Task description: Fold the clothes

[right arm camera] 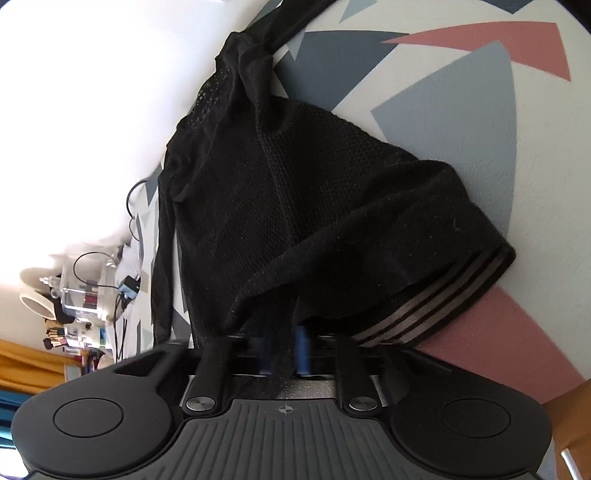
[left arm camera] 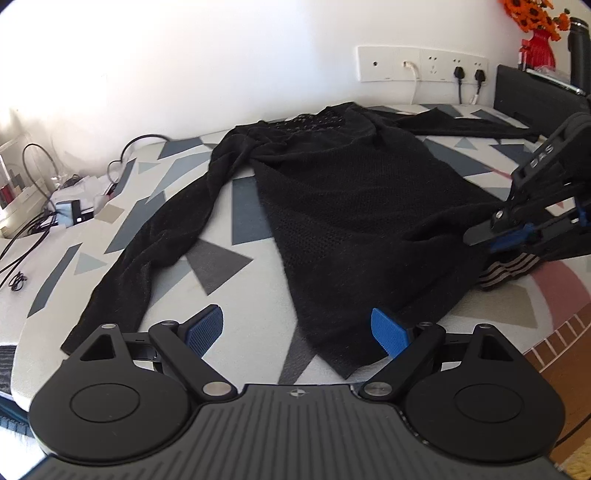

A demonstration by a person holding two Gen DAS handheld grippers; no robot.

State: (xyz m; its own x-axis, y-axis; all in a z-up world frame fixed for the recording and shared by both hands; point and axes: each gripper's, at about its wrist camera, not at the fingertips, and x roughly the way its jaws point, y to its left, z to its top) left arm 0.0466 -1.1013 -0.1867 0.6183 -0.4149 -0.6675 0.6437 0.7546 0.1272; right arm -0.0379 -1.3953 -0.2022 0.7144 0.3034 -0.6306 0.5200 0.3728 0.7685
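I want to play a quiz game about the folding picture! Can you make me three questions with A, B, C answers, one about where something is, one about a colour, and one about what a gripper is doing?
1. Where are the orange flowers?
A. On the sweater
B. In a red vase at the far right by the wall
C. On the floor

2. What colour is the sweater?
A. Black
B. Yellow
C. Green

3. What is the left gripper doing?
A. Squeezing a sleeve
B. Holding a cup
C. Open, holding nothing, over the sweater's near edge

Answers:
1. B, the flowers stand in the red vase in the top right corner.
2. A, the knit is black all over, with a striped band at the hem.
3. C, its blue pads are wide apart with nothing between; the right gripper is the one pinching the fabric.
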